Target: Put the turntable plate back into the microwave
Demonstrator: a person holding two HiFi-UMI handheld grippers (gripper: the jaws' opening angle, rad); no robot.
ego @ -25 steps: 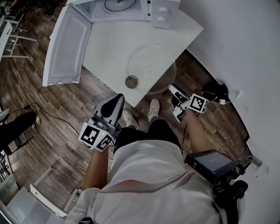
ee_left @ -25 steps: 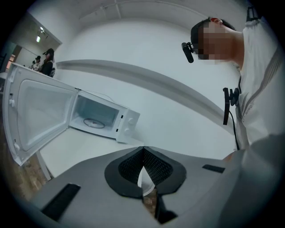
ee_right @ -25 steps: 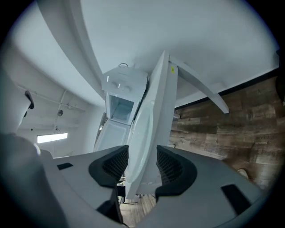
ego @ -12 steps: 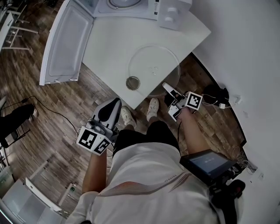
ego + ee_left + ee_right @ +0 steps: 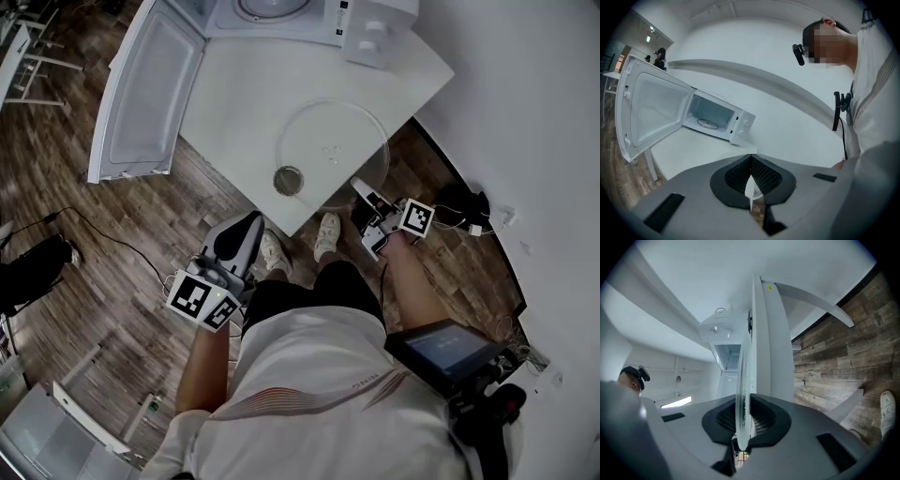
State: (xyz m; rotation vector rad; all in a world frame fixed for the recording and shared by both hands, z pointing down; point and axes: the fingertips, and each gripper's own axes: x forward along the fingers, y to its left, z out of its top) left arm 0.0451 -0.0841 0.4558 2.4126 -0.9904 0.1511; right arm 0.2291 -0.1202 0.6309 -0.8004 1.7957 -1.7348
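Table [image 5: 234,89] fills the upper middle of the head view, white and bare. The microwave [image 5: 281,11] stands at the top edge, with its door [image 5: 141,94] swung wide toward the upper left. The turntable plate [image 5: 333,150] lies flat on the table just right of centre, well apart from the microwave. Its lower right part hangs past the table's edge over the wooden floor [image 5: 94,244].

We judge it to be clear glass: stiff, fairly heavy, smooth enough to slip, and likely to chip or shatter if it knocks the table or drops. The overhanging rim is the sensible place to take it, and that is where the right gripper [image 5: 362,193] sits. Its jaws have just been closing, and in the right gripper view the pads [image 5: 764,420] press on either face of the rim in a narrow grip on the glass. With only one edge held, we expect the far side to want to tip.

The left gripper [image 5: 251,220] hangs left of centre, off the table, with its jaws together on nothing.

As a disc, the plate has no long axis. Its faces point up and down, and the right gripper view shows it edge-on. A small round grey thing [image 5: 288,179] sits at its lower left rim.
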